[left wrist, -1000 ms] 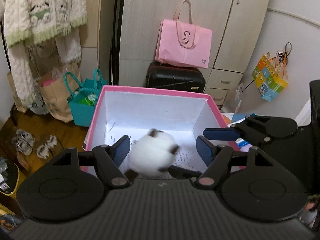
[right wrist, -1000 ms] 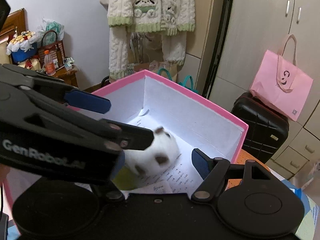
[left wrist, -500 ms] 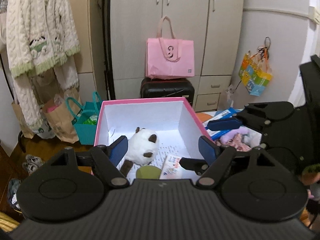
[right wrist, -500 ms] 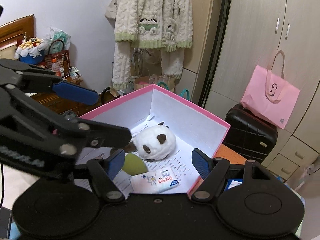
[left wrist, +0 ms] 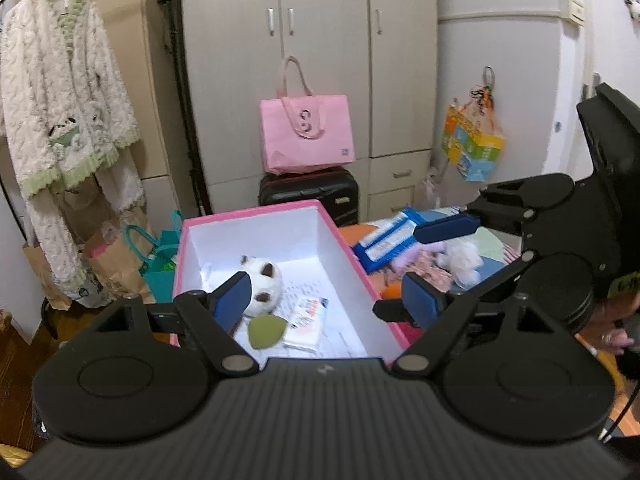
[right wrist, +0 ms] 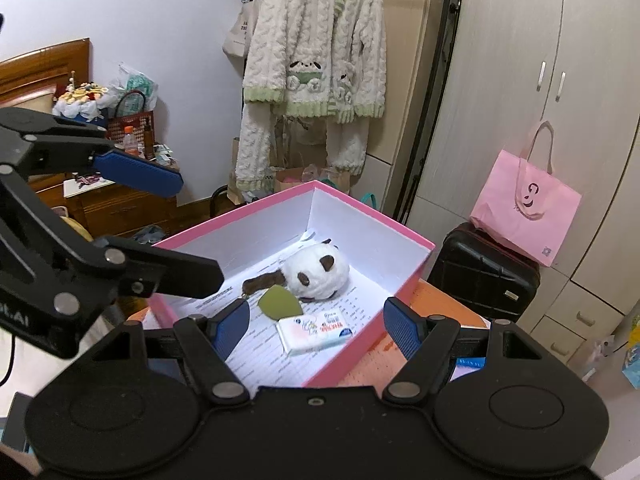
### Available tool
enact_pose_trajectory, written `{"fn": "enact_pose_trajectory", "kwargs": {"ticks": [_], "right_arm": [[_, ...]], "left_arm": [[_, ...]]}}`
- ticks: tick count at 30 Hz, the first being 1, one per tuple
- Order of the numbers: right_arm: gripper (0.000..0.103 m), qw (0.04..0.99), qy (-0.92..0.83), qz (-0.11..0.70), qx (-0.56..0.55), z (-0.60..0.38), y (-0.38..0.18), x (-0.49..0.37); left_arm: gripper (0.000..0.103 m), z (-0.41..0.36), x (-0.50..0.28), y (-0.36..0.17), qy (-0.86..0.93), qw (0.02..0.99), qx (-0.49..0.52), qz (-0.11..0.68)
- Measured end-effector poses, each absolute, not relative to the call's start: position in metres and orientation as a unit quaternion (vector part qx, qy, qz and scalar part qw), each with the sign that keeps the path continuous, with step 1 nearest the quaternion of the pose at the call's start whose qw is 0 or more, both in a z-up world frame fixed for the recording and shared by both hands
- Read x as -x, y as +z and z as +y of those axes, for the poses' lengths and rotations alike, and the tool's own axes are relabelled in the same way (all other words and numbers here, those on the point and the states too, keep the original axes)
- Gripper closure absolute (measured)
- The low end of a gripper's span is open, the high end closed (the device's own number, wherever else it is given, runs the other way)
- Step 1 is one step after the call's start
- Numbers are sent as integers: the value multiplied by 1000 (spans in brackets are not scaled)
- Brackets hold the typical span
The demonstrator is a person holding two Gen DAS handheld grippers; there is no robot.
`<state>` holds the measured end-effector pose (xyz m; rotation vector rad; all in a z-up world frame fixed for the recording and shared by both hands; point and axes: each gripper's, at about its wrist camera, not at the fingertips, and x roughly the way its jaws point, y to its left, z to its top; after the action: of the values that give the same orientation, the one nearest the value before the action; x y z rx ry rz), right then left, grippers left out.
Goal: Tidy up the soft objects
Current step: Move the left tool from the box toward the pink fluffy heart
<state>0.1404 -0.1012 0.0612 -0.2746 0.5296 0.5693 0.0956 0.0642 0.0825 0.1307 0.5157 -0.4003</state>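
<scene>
Nearest, left gripper (left wrist: 328, 300): jaws just been opening, now spread wide, nothing between them, blue ribbed pads bare. Right gripper (right wrist: 318, 324) the same, fingers apart and empty. Both held above the near edge of the box (right wrist: 360, 216) and tilted down into it, probably so as to look over what lies inside before the next pick.

Just beyond the fingers, inside the box, on printed sheets (right wrist: 260, 356) that line the floor: a tissue pack (right wrist: 316, 330), flat and rectangular, in thin glossy wrap, easy to squash. Beside it a leaf (right wrist: 280, 302), olive green, smooth, with one pointed end. Touching the leaf, the panda (right wrist: 316, 272), round and fluffy, white pile with brown patches, lying on its side near the far wall, a brown furry piece stretched out from it. Likely dropped in, not arranged, since tilted and off-centre.

Box itself of stiff card, pink outside and on the rim, plain white inside, without lid, standing on an orange table (right wrist: 440, 300).

To the right of the box, on the table, a fluffy toy (left wrist: 460, 260), white, not yet put away, among flat blue packs and patterned cloth; too blurred to tell more.

Farther back a suitcase (left wrist: 308, 196), black and hard, with a pink bag (left wrist: 306, 136) resting on top. Behind, a wardrobe (left wrist: 320, 60) with pale doors; to the left a robe (left wrist: 60, 120), thick cream knit with green trim, hung on a rack.
</scene>
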Motion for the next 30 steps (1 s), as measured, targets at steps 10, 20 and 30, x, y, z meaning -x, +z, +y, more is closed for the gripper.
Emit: {"fn": "enact_pose_trajectory", "kwargs": {"ticks": [10,20,30], "right_arm": [[25,927,262,249,100,-167,50,-93],[25,937,208,273,62,-238,8,-69],[24,942,202,268,25,-284,-25,-78]], "left_arm": [[21,44,-70,73,-253,917,-51,303],[20,-5,-51,41,-321,890,-78,313],[20,-53,-55,3,-306,897,-108,301]]}}
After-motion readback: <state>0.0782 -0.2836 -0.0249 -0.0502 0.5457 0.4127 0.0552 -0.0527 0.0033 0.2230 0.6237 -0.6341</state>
